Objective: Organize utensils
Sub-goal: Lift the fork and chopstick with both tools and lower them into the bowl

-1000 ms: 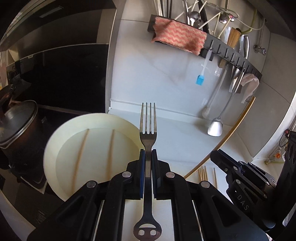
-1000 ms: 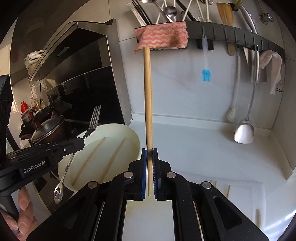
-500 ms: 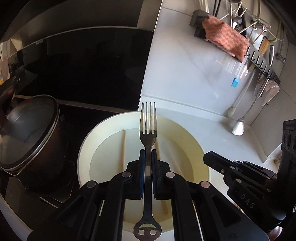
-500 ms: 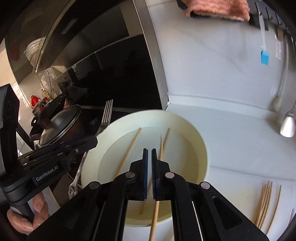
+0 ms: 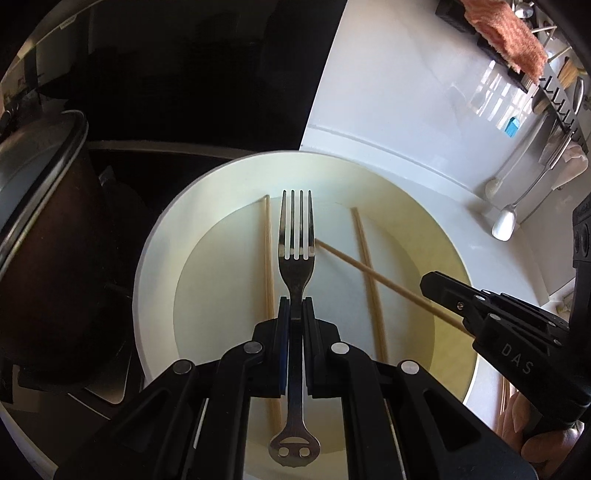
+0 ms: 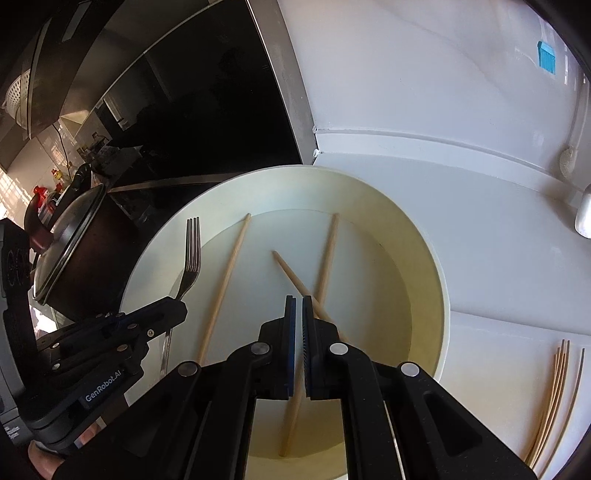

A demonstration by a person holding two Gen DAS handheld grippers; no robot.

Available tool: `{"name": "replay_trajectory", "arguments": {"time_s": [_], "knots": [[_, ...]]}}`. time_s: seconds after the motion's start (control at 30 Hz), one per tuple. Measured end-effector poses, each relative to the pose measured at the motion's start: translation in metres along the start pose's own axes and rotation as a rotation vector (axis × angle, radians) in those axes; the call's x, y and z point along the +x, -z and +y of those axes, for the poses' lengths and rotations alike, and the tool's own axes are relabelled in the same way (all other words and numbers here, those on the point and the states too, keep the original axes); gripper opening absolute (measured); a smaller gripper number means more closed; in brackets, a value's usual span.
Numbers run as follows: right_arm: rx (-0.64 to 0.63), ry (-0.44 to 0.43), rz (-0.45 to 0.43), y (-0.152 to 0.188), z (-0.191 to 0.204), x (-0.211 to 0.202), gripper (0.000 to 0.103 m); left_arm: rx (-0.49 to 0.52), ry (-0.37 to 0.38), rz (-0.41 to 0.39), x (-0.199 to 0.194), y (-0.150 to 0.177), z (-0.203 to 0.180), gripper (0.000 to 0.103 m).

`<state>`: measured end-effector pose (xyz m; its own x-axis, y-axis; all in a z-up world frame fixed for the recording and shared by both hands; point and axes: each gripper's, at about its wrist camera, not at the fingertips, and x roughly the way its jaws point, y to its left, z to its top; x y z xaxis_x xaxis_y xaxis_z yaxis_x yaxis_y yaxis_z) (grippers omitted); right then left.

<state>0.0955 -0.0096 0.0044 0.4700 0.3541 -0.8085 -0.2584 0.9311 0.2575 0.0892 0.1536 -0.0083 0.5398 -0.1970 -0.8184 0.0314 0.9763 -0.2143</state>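
Note:
My left gripper [image 5: 295,306] is shut on the neck of a steel fork [image 5: 295,254], tines forward, over a cream bowl [image 5: 159,266]. Two wooden chopsticks [image 5: 269,258] lie side by side in the bowl. A third chopstick [image 5: 369,271] lies slantwise across the right one and runs under my right gripper [image 5: 424,280]. In the right wrist view my right gripper [image 6: 299,300] hangs over the bowl [image 6: 424,258] with its pads together and nothing showing between them. The slanted chopstick [image 6: 291,273] passes behind its right finger. The left gripper [image 6: 177,306] and the fork [image 6: 192,254] are at the left.
A dark lidded pot [image 5: 37,221] stands just left of the bowl on the black hob. Several loose chopsticks [image 6: 554,398] lie on the white counter to the right. A wall rack with hanging utensils [image 5: 554,96] and a red cloth [image 5: 506,33] is at the back right.
Both grippers came down and forward over the bowl. The chopstick that stood upright in the right gripper slid down through its jaws and now lies slanted in the bowl. The fork stays gripped.

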Motion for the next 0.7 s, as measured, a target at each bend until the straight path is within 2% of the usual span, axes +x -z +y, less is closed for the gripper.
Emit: {"name": "replay_trajectory", "arguments": {"time_s": [0.13,0.37,0.47,0.53,0.6,0.63,0.7], "knots": [[0.024,0.015,0.043,0.004,-0.008,0.015,0.004,-0.001,-0.007,0.038,0.012,0.0,0.003,0.008],[0.039,0.013,0.065,0.0,-0.013,0.028,0.004,0.013,-0.023,0.075,0.022,0.001,0.002,0.008],[0.034,0.008,0.023,-0.002,-0.01,0.017,0.004,0.016,-0.034,0.087,0.022,0.0,0.002,0.009],[0.031,0.025,-0.015,-0.004,-0.01,0.007,0.004,0.024,-0.05,0.06,0.016,-0.002,0.001,0.022],[0.043,0.032,-0.039,-0.007,-0.014,-0.001,0.004,0.025,-0.066,0.031,0.007,-0.005,0.001,0.068],[0.055,0.036,-0.054,-0.008,-0.017,-0.008,0.004,0.018,-0.076,-0.001,0.0,-0.007,0.002,0.076],[0.081,0.043,-0.079,-0.008,-0.024,-0.019,0.004,0.009,-0.084,-0.039,-0.011,-0.009,0.003,0.082]]}}
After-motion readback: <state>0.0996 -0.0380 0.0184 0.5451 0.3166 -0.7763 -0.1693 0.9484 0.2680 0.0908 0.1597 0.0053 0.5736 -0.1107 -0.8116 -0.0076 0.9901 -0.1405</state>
